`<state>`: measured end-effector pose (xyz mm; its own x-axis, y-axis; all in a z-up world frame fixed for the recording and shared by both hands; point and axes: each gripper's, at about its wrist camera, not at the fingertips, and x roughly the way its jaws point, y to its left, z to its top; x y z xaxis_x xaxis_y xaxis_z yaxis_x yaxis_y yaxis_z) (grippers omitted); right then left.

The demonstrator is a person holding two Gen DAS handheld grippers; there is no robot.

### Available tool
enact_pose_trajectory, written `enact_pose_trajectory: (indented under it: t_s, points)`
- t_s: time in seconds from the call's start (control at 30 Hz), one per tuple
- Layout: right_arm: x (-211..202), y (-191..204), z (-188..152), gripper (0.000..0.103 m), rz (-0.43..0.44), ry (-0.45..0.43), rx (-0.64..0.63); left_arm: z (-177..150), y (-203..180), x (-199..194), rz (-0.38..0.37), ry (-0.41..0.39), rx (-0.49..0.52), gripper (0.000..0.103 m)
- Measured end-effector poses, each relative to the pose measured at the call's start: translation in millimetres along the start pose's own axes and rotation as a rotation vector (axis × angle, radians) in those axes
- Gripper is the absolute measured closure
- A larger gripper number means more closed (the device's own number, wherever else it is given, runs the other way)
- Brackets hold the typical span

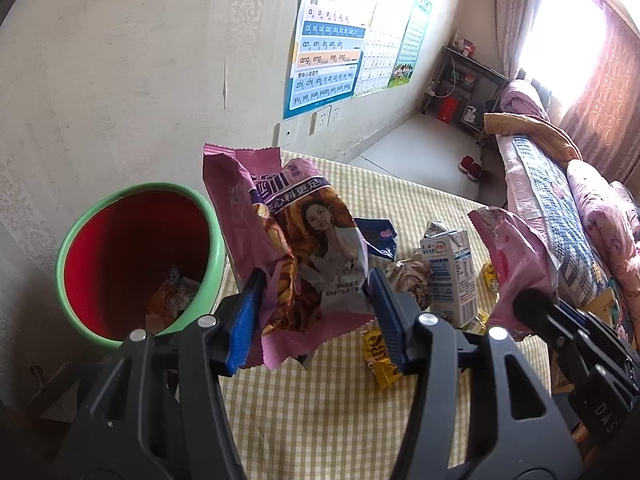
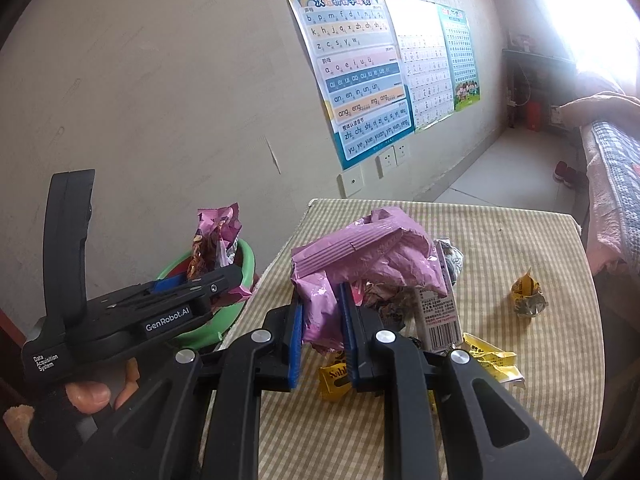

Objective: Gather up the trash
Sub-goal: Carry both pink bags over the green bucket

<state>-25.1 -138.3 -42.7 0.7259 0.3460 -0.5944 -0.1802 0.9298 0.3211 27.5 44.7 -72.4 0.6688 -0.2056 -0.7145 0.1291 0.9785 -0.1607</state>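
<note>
Your left gripper (image 1: 316, 312) clamps a pink snack bag (image 1: 296, 248) beside the red bin (image 1: 140, 264), whose contents are indistinct. Your right gripper (image 2: 322, 336) pinches a crumpled pink wrapper (image 2: 372, 256), hiding table (image 2: 520, 240) litter behind.

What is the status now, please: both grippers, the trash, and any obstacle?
Left gripper shut on printed pink snack bag, beside bin. Right gripper shut on crumpled pink wrapper. Milk carton, yellow wrappers remain on table. No obstacle.
</note>
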Motion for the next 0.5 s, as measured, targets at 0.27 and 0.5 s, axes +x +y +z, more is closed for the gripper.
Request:
enact_pose_trajectory:
  t_s: [0.27,0.5]
  points:
    - [11,12,5,0.086,0.016,0.013,-0.032,0,13,-1,0.012,-0.003,-0.024,0.052]
    - [23,25,11,0.086,0.034,0.026,-0.064,-1,22,-3,0.025,-0.006,-0.044,0.052]
